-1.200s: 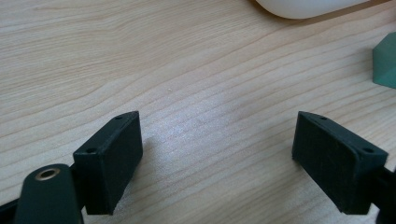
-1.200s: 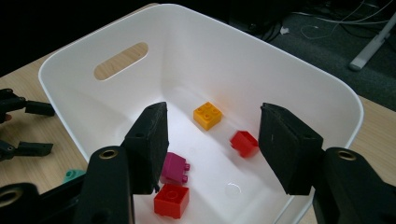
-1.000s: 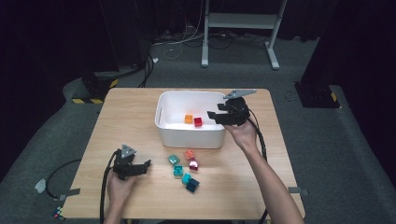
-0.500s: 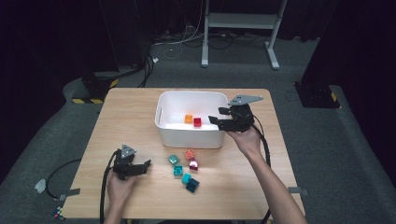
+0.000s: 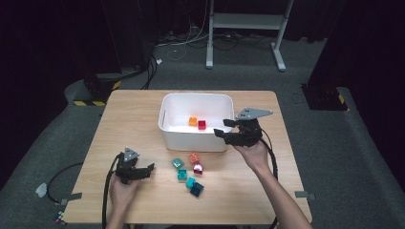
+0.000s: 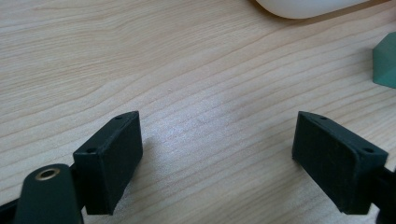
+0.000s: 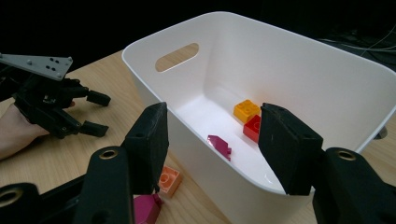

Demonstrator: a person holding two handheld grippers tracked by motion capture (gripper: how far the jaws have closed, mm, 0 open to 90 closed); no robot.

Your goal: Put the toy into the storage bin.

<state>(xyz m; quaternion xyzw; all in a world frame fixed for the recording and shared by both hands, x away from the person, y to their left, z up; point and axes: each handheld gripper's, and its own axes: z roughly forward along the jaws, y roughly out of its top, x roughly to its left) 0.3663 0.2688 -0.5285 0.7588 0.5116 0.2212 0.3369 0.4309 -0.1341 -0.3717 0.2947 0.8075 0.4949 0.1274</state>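
Note:
A white bin point(image 5: 167, 125) stands mid-table and holds an orange brick point(image 5: 192, 121) and a red brick point(image 5: 202, 125). In the right gripper view a small magenta piece point(image 7: 219, 144) also lies on its floor. My right gripper point(image 5: 224, 128) hovers at the bin's front right corner, open, with nothing gripped between its fingers point(image 7: 149, 140). My left gripper point(image 5: 147, 171) rests low over the table at the front left, open and empty, its pads point(image 6: 112, 158) wide apart. Several loose bricks lie in front of the bin, among them a green one point(image 5: 177, 163), an orange one point(image 5: 193, 157) and a magenta one point(image 5: 197, 167).
Teal bricks point(image 5: 182, 174) and a darker one point(image 5: 197, 189) lie nearer the front edge. The green brick point(image 6: 385, 60) shows at the right edge of the left gripper view. Cables trail from both grippers over the table's front edge. Bare wood point(image 5: 133, 119) lies left of the bin.
My right gripper has drawn back from above the bin toward its front right corner, jaws unchanged. The left gripper has stayed put.

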